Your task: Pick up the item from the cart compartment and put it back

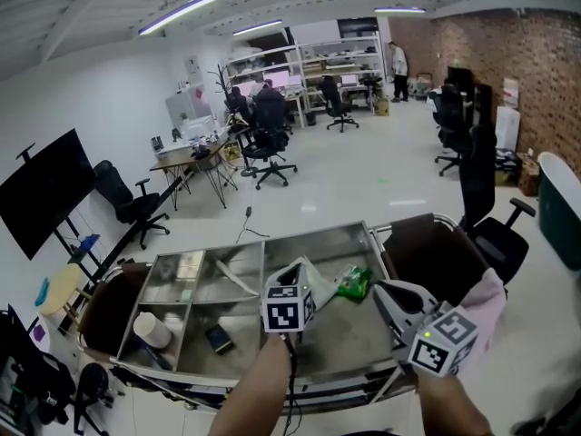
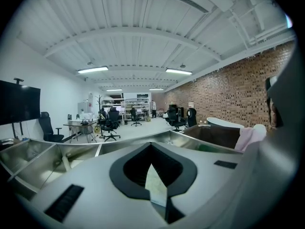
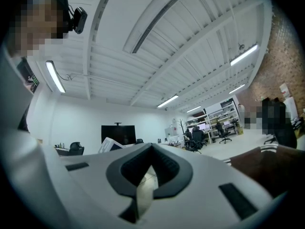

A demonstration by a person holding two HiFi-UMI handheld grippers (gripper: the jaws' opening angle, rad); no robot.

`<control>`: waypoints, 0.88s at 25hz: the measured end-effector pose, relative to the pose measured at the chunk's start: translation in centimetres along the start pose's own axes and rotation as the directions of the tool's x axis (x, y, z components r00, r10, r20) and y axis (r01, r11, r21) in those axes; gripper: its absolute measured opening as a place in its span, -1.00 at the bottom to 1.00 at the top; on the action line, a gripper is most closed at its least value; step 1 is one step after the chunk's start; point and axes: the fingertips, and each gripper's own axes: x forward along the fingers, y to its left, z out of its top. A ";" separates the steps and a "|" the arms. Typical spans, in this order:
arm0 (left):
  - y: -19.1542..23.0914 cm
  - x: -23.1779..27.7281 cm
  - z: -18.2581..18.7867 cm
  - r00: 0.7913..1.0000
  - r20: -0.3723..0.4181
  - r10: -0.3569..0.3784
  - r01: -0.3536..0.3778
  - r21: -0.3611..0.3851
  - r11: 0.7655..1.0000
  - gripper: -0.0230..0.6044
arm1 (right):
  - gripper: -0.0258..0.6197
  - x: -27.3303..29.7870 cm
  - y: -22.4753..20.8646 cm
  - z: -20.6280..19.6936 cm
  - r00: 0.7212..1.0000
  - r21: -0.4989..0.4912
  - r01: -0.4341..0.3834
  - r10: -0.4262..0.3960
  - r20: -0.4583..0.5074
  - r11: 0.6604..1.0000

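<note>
The metal cart has several compartments. A green packet lies in its large right compartment, and a sliver of that green packet shows in the left gripper view. My left gripper hovers over the large compartment just left of the packet. Its tips meet in the left gripper view, so the left gripper is shut with nothing in it. My right gripper is held above the cart's near right corner, right of the packet. This right gripper points up and away at the room, shut and empty.
The left compartments hold a white roll, a small dark box and a flat pack. Brown bags hang at the cart's ends. An office chair stands close on the right; desks and chairs stand farther back.
</note>
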 end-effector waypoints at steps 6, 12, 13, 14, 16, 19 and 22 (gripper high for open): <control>-0.2 -1.9 1.2 0.999 0.032 0.003 -0.003 0.008 1.000 -0.93 | -0.87 0.0 0.3 0.0 1.000 0.001 -0.003 0.003 -0.001 1.000; -1.9 -5.6 3.1 0.995 0.092 -0.034 0.031 0.027 0.999 -0.93 | -0.87 0.1 0.1 -0.2 1.000 0.003 -0.006 0.006 -0.006 1.000; -2.2 -6.4 3.3 0.994 0.104 -0.043 0.040 0.026 0.999 -0.93 | -0.87 0.1 0.2 -0.2 1.000 0.003 -0.008 0.008 -0.005 1.000; -2.6 -7.2 3.6 0.992 0.116 -0.052 0.049 0.027 0.998 -0.93 | -0.87 0.1 0.2 -0.1 1.000 0.003 -0.010 0.010 -0.004 1.000; -3.4 -8.7 4.0 0.988 0.140 -0.068 0.063 0.038 0.997 -0.93 | -0.87 0.1 0.2 0.0 1.000 0.003 -0.015 0.015 -0.004 1.000; -4.2 -10.9 4.5 0.981 0.170 -0.091 0.085 0.038 0.996 -0.93 | -0.87 0.1 0.4 0.2 1.000 0.001 -0.023 0.023 -0.003 1.000; -4.5 -12.9 4.7 0.974 0.193 -0.116 0.114 0.019 0.993 -0.93 | -0.87 0.0 0.9 0.3 1.000 0.003 -0.031 0.031 0.001 1.000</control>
